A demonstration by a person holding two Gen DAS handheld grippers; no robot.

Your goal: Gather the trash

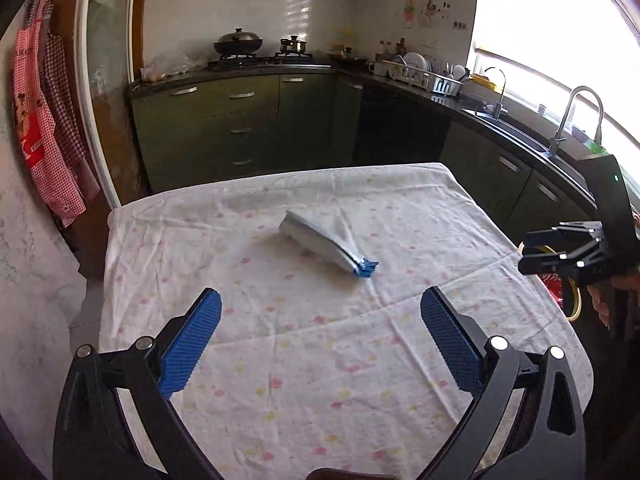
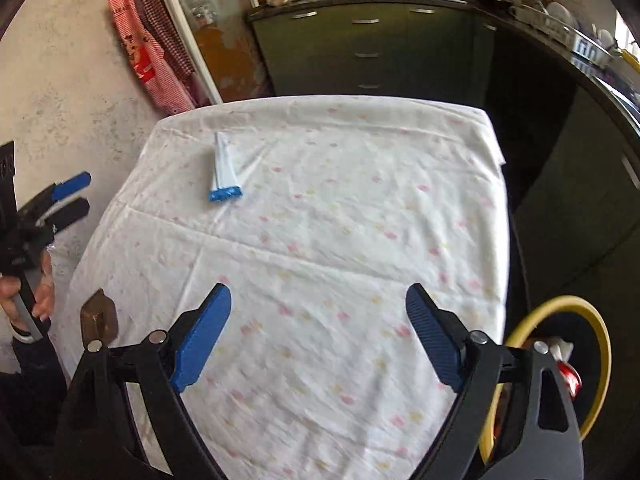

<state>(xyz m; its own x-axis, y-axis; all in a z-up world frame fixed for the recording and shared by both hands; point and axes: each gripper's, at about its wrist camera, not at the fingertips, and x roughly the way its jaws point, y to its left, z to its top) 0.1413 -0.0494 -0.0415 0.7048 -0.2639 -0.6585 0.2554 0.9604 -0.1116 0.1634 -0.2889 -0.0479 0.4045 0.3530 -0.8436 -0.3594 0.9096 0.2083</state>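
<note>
Two grippers are in view, each with its pair of blue-padded fingers spread wide and holding nothing. Nearest in the left wrist view, the left gripper (image 1: 320,308) hovers over the near part of the table (image 1: 168,216), which is covered by one white cloth with small pink and yellow marks. The right gripper (image 2: 318,300) also hovers over the near end of the cloth; from the left wrist view it sits at the table's right edge.

One bin with a yellow rim (image 2: 600,360) stands just beside the table's right side, below the right gripper, with something red and something white inside it.

Further on lies one piece of trash, a white wrapper with a blue crimped end (image 1: 320,246), flat on the cloth near the table's middle, apart from both grippers, its blue end pointing toward the near right.

Beyond the table stand dark green cabinets (image 1: 224,120), one wok (image 1: 238,42) and one small pot (image 1: 293,45) on the stove, two taps by the sink, and red checked aprons (image 1: 44,128) hanging at far left
</note>
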